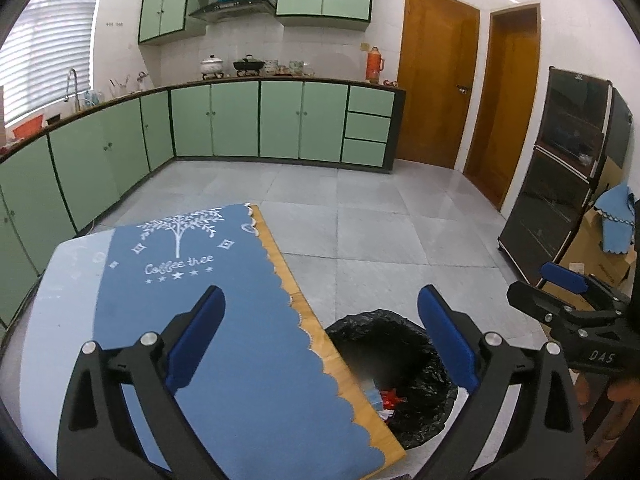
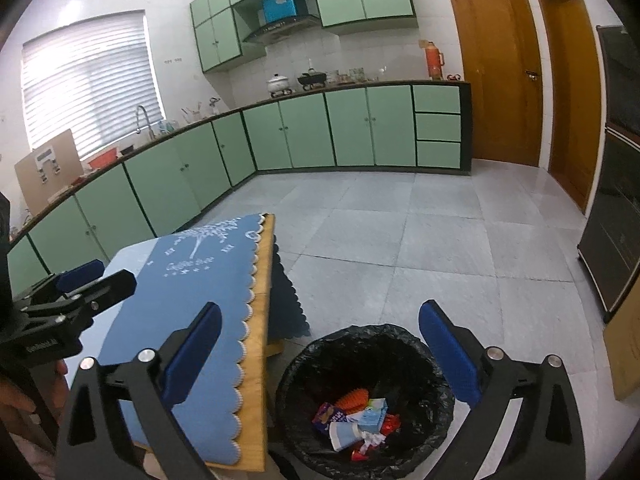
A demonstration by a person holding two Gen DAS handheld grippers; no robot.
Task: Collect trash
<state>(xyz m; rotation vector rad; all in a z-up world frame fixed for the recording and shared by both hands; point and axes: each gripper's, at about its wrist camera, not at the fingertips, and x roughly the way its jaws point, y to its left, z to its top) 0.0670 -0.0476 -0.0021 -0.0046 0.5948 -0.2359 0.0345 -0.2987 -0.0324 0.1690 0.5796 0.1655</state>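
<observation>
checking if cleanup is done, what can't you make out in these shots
- Left wrist view: most of the trash bin interior, hidden by the table edge.
- Both views: the near end of the tablecloth, covered by the open left tool and open right tool.
- Right wrist view: labels on the wrappers in the bin are too small to read.
- Floor under the table: hidden.

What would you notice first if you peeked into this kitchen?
Probably the black-lined trash bin on the floor beside the table, with colorful wrappers piled inside. Next, the blue tablecloth with a white tree on the table, and the mint-green cabinets along the back wall.
</observation>
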